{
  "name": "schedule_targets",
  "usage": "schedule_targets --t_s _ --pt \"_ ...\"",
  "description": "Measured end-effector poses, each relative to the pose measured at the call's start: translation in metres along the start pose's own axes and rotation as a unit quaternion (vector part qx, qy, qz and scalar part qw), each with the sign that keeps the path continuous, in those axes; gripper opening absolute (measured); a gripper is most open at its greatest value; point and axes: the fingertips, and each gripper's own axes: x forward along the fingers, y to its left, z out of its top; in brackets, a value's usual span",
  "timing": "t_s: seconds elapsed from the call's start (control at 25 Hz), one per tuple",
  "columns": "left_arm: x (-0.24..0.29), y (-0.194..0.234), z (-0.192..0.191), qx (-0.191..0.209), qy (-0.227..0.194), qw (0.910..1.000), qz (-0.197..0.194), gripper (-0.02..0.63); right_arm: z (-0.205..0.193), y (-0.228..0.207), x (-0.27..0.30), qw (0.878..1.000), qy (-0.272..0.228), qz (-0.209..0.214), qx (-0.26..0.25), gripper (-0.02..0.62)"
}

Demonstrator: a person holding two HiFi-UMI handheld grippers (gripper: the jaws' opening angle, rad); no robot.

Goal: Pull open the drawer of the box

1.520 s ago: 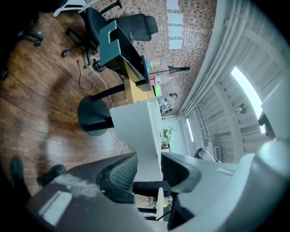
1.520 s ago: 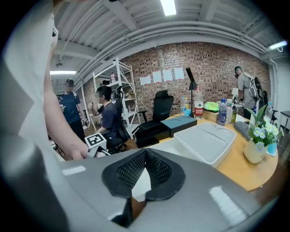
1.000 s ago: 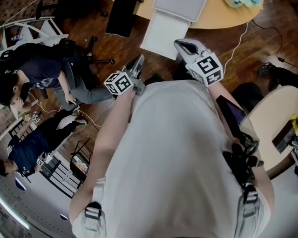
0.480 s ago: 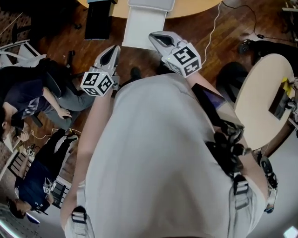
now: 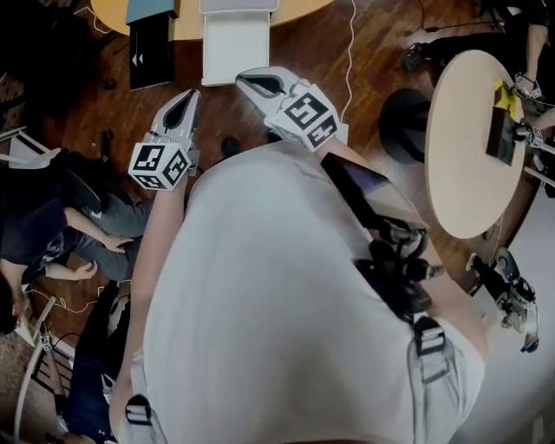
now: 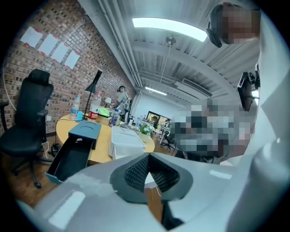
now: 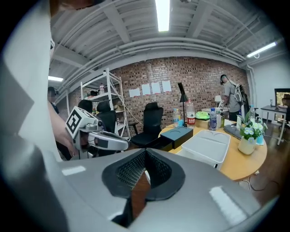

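Left gripper [image 6: 148,155] and right gripper [image 7: 146,152] jaws are together, empty; the teal box [image 6: 86,129] sits at the edge of the round wooden counter [image 6: 103,141], its black drawer [image 6: 70,158] seemingly out; pull further only straight, steadying the box.

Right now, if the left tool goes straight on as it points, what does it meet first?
Probably the white box: the shut left tool aims at its front, though depth is unclear.

The head camera looks steeply down past the person's chest onto the left claw [image 5: 186,94], the right claw [image 5: 251,80] and the floor, while each claw's camera sits close behind its own jaws, facing level across the room; all three views share the round counter [image 5: 189,19] bearing the box [image 5: 152,48].
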Motion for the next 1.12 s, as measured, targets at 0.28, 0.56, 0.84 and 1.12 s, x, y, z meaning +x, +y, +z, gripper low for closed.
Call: schedule_targets --t_s 0.28,0.56,0.84,1.12 --pt "-0.035 -0.011 -0.007 0.01 -0.009 0.9998 -0.016 0.005 0.014 0.039 -0.02 0.998 -0.047 -0.012 0.034 0.006" --pt "-0.047 -0.036 -0.03 0.029 0.001 0.9987 -0.041 0.005 -0.02 0.051 -0.044 0.991 -0.058 -0.041 0.117 0.006" --pt "-0.057 -0.043 -0.051 0.028 0.021 0.9969 -0.07 0.005 -0.033 0.076 -0.038 0.988 -0.059 -0.043 0.133 0.006" --pt "-0.067 -0.049 -0.056 0.04 0.025 0.9961 -0.075 0.004 -0.039 0.092 -0.039 0.99 -0.065 -0.042 0.122 0.006"
